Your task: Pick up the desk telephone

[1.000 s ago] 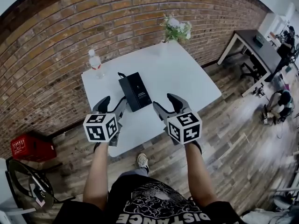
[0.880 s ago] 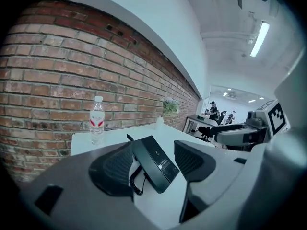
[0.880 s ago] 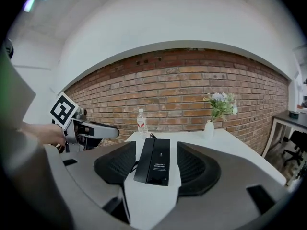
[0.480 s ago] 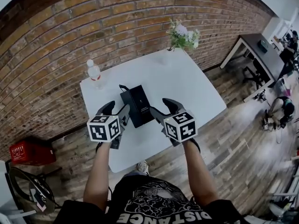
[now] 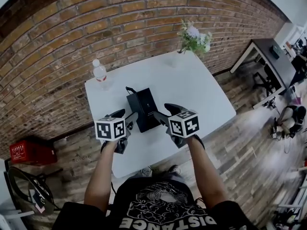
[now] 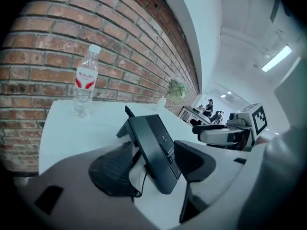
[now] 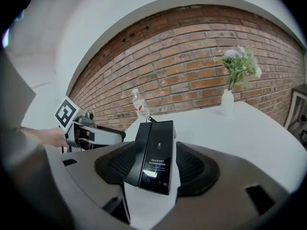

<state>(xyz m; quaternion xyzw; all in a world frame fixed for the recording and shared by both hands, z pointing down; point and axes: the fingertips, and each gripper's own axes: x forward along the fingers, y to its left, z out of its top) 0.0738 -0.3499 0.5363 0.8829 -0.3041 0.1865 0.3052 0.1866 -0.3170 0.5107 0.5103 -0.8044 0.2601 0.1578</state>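
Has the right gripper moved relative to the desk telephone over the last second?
Yes. The right gripper has moved in toward the desk telephone, open jaws now beside its near right corner.

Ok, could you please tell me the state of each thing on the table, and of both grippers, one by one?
desk telephone: resting on the white table, not lifted.
water bottle: upright, capped.
flower vase: upright.
left gripper: open, gripping nothing.
right gripper: open, gripping nothing.
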